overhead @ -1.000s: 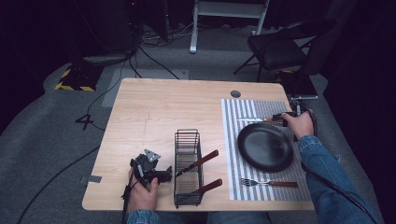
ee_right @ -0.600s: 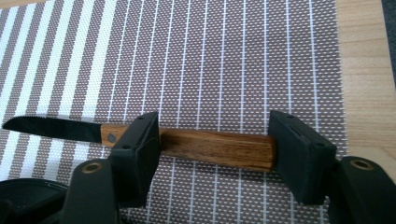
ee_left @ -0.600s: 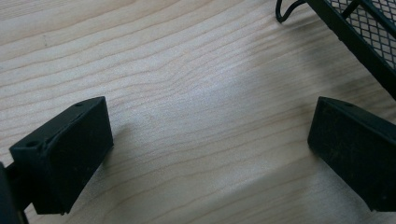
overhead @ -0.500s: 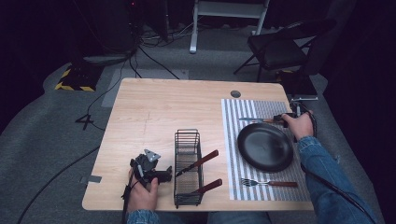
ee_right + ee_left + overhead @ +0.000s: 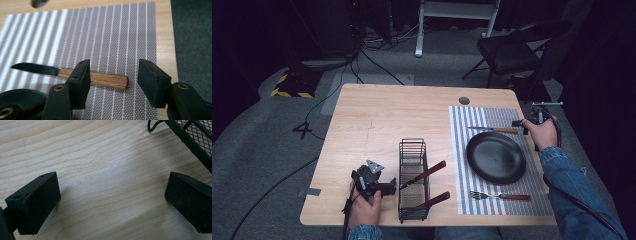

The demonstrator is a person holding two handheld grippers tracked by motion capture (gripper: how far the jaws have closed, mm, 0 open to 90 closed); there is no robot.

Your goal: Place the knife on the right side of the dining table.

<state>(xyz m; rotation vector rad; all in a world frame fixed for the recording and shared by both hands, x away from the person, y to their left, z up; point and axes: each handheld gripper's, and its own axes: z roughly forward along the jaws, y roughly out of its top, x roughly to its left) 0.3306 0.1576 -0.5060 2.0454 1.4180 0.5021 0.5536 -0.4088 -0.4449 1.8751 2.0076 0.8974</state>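
While its left jaw hides some handle, right gripper (image 5: 113,75) straddles knife (image 5: 70,74).

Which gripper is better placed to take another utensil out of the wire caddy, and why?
The left gripper. It rests open on the table beside the caddy, near the two handles sticking out. The right gripper sits open over the knife across the placemat.
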